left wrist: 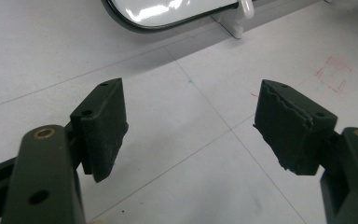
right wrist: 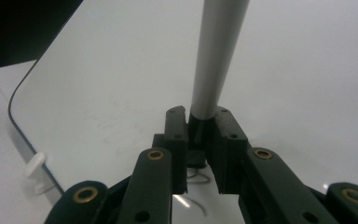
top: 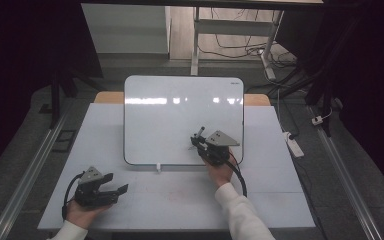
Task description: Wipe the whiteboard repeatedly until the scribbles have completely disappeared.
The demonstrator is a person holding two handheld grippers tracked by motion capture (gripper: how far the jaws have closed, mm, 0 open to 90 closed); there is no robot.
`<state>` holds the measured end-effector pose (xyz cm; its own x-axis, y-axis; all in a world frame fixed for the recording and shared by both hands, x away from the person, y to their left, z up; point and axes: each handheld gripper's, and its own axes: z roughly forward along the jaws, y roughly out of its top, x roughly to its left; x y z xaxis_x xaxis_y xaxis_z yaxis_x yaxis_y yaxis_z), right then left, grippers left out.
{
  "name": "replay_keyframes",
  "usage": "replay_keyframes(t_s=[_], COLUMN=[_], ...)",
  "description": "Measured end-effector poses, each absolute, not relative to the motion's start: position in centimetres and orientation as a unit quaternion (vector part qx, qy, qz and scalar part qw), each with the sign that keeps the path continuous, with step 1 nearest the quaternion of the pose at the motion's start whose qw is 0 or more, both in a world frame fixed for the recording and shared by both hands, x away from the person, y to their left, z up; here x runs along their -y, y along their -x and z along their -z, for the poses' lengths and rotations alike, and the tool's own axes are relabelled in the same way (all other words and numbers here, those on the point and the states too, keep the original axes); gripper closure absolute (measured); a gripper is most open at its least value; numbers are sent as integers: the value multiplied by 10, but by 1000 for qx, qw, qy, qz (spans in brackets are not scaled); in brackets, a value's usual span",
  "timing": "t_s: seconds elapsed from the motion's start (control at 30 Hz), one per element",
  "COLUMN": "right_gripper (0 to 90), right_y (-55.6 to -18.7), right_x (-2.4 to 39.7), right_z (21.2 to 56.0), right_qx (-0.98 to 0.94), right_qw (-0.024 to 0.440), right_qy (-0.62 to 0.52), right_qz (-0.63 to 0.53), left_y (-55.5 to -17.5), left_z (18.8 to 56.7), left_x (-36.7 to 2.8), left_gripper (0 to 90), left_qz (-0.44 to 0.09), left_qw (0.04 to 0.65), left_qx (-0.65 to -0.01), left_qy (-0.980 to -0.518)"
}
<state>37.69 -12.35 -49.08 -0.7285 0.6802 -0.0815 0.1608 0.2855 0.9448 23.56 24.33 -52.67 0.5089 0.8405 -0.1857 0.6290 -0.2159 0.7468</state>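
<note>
Right gripper view | right tongs [right wrist: 200,140] clamp marker [right wrist: 216,56] upright on whiteboard [right wrist: 98,93] | left tongs [left wrist: 191,126] released

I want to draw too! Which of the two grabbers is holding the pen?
The right gripper, over the whiteboard. Its jaws are shut on the marker. The left gripper rests off the board on the table, jaws wide apart, holding nothing.

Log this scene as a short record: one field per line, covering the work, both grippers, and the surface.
work: writing on the whiteboard
right gripper: shut on a marker, over the board's lower right part
marks: faint strokes on the board by the marker's tip
left gripper: open, nothing between its jaws, over the table at the near left
board clip: white, at the board's near edge
</note>
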Motion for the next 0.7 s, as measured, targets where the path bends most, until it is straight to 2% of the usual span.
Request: replay_keyframes(t_s=[0.07,0.13,0.23,0.3,0.4,0.47,0.57,0.7], right_gripper=[775,775,775,775,775,775,775,775], right_y=[-372,-372,-382,-382,-368,-363,-373,-371], right_x=[117,119,136,139,120,116,133,130], right_z=[496,497,487,488,500,502,493,493], right_qx=[-786,-795,-754,-747,-789,-801,-767,-769], right_qw=[224,225,255,246,221,233,257,253], right_qy=[-249,-234,-285,-297,-246,-225,-273,-274], right_qz=[-520,-513,-535,-542,-517,-503,-521,-519], left_y=[-236,-236,-235,-235,-237,-237,-235,-236], left_z=[527,527,526,526,527,527,526,527], left_x=[-243,-243,-243,-243,-243,-243,-244,-243], left_gripper=[254,254,254,254,255,255,255,254], left_qz=[-130,-131,-133,-133,-130,-130,-132,-130], left_qw=[404,404,405,404,403,403,405,405], left_qx=[-477,-478,-479,-478,-479,-479,-478,-479], left_qy=[-769,-769,-768,-769,-769,-769,-768,-768])
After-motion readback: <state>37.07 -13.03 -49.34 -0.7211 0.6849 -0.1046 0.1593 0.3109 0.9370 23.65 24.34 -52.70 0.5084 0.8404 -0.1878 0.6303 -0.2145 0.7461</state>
